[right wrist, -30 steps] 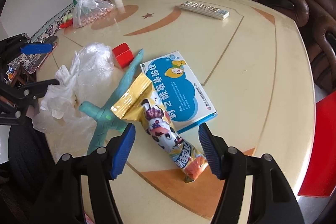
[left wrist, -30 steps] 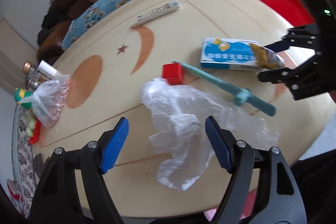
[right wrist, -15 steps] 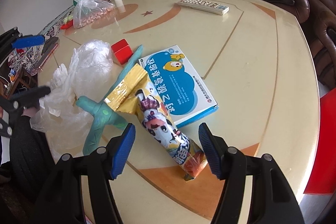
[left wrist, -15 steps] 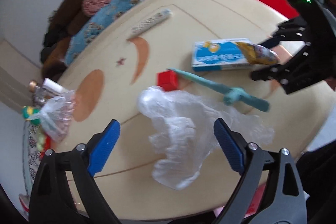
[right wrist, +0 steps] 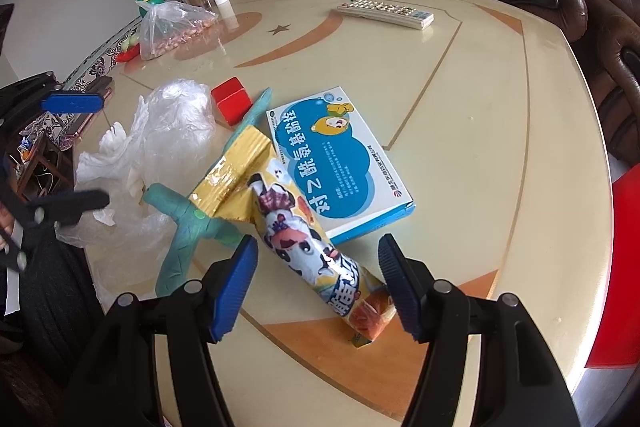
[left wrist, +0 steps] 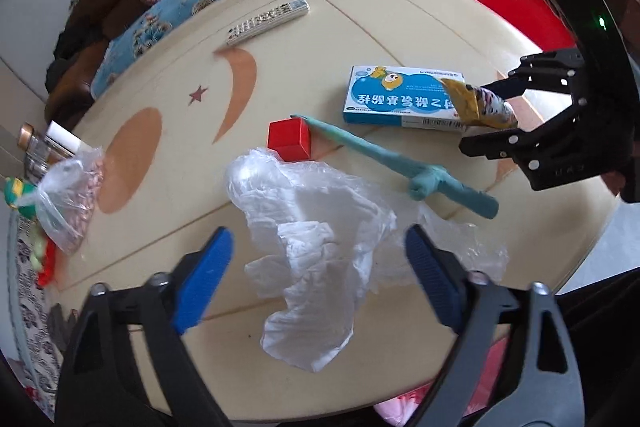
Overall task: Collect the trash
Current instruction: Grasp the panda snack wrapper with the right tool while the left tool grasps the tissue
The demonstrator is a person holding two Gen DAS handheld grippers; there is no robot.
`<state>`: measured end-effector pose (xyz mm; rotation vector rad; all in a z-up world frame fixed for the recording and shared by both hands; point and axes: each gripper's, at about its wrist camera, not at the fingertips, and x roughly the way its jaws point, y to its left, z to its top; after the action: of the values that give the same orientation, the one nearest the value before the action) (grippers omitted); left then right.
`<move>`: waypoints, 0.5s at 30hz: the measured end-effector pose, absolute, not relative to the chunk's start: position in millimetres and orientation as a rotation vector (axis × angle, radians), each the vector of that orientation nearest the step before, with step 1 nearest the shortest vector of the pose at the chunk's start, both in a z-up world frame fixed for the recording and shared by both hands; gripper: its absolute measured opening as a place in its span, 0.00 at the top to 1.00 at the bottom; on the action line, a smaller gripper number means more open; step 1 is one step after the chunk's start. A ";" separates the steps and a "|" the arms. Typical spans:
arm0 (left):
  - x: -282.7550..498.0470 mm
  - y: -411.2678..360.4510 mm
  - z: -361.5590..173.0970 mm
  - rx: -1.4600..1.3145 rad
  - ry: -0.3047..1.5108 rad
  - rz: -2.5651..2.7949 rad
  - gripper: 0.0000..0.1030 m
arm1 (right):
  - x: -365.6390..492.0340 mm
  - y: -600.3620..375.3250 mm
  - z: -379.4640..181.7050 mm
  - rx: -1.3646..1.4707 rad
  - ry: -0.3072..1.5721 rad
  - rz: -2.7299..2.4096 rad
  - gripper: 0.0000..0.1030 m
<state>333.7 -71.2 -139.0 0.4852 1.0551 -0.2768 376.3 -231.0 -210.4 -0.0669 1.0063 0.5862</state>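
A crumpled clear plastic bag [left wrist: 320, 235] lies on the cream table [left wrist: 400, 27]; it also shows in the right wrist view [right wrist: 160, 143]. My left gripper [left wrist: 320, 279] is open, its blue pads on either side of the bag and above it. A yellow snack wrapper [right wrist: 288, 219] lies partly on a blue medicine box [right wrist: 340, 159]. My right gripper [right wrist: 316, 283] is open with its pads either side of the wrapper's lower end. The wrapper also shows in the left wrist view [left wrist: 476, 107].
A teal toy stick [left wrist: 392, 163] and a red cube [left wrist: 289, 143] lie between bag and box. A remote [right wrist: 386, 13] sits far back. A bag of nuts [right wrist: 172, 31], a jar and a bottle stand at the far left. Brown sofa behind, red stool [left wrist: 516, 7] at right.
My left gripper has shifted and drawn back a little over the plastic bag, still open. My right gripper has moved slightly closer over the wrapper. Nothing was taken hold of.
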 end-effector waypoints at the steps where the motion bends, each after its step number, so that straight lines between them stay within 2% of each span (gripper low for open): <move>1: 335.1 -69.6 -139.6 0.474 1.064 -0.278 0.30 | 376.3 -230.9 -210.7 -0.070 1.006 0.586 0.40; 3: 336.1 -68.3 -141.6 0.459 1.080 -0.287 0.41 | 375.1 -229.7 -210.5 -0.079 0.998 0.581 0.42; 4: 335.7 -68.4 -142.8 0.456 1.087 -0.293 0.42 | 374.4 -229.0 -210.6 -0.086 0.994 0.577 0.47; 6: 333.9 -68.7 -143.9 0.464 1.080 -0.287 0.45 | 373.9 -228.1 -210.3 -0.099 0.987 0.566 0.51; 8: 332.5 -68.5 -144.3 0.462 1.085 -0.298 0.52 | 373.7 -227.4 -209.8 -0.107 0.984 0.557 0.65; 12: 330.2 -65.9 -143.4 0.435 1.097 -0.320 0.68 | 372.0 -224.0 -208.5 -0.130 0.978 0.535 0.75; 15: 329.8 -63.6 -142.6 0.428 1.100 -0.314 0.77 | 368.2 -219.8 -207.0 -0.151 0.966 0.505 0.78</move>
<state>329.8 -63.6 -142.6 0.4277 1.1000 -0.3145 368.2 -219.8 -207.0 -0.1510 0.9664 0.5047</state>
